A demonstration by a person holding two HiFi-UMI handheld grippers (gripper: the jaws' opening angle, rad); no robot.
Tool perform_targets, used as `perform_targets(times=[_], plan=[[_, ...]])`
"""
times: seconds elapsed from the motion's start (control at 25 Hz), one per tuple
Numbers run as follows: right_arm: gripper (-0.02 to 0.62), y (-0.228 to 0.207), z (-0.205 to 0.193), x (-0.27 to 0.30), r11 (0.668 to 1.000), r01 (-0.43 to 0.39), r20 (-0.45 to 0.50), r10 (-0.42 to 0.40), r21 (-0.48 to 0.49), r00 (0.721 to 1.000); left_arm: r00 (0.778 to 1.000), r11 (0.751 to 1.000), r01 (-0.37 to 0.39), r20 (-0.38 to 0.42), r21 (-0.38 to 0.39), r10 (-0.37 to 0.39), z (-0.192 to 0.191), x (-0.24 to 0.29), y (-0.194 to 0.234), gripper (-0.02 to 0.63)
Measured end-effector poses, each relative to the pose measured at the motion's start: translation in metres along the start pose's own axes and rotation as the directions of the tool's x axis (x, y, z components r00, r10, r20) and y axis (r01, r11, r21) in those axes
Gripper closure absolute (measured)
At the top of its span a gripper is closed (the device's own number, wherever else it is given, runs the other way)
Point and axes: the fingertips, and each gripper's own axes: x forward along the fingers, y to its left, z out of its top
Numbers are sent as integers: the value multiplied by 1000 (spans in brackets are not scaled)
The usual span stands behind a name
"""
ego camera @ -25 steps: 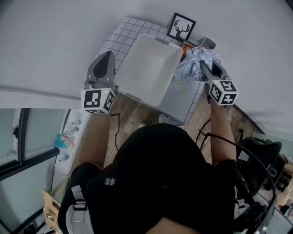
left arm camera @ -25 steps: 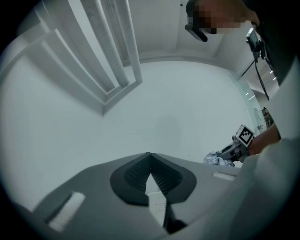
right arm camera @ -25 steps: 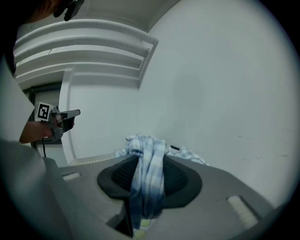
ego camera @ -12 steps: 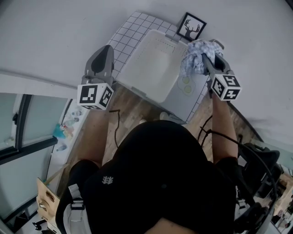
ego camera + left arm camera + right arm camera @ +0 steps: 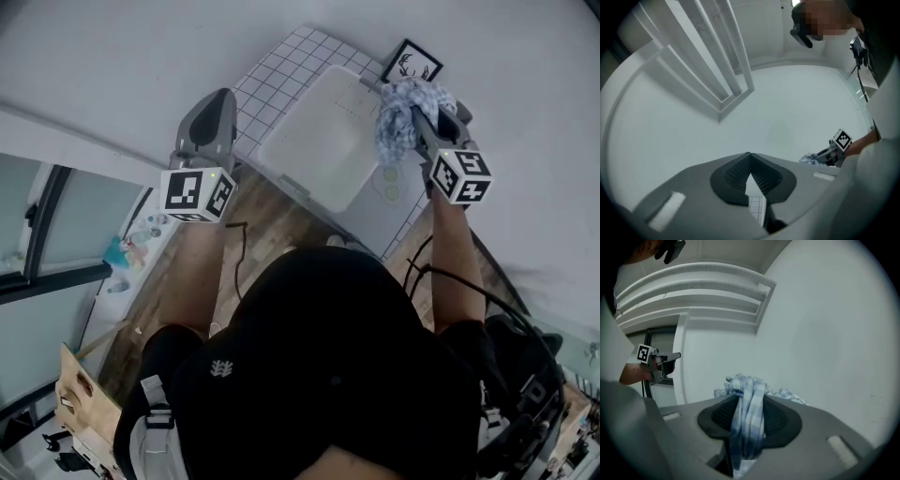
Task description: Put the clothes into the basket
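A blue-and-white checked cloth hangs bunched from my right gripper, which is shut on it over the right rim of the white basket. In the right gripper view the cloth fills the gap between the dark pads, and my right gripper points at a bare wall. The basket looks empty inside. My left gripper hovers left of the basket. In the left gripper view its pads meet at the tips and my left gripper holds nothing.
The basket stands on a white gridded tabletop. A framed deer picture leans behind it, and a grey mat with green circles lies to its right. A cable trails over the wooden floor below.
My right gripper has risen with the cloth and come in from beside the basket's far right corner to over its right rim. The left gripper has also lifted a little.
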Motion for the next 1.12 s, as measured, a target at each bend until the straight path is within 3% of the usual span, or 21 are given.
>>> perform_targets(times=[0.64, 1.12], plan=[[457, 65, 26, 42, 988, -146, 14, 147, -49, 989, 996, 996, -85, 37, 33, 84, 25, -40, 31, 601], [457, 97, 1, 73, 973, -229, 15, 229, -34, 973, 991, 990, -135, 6, 41, 135, 1, -65, 49, 601]])
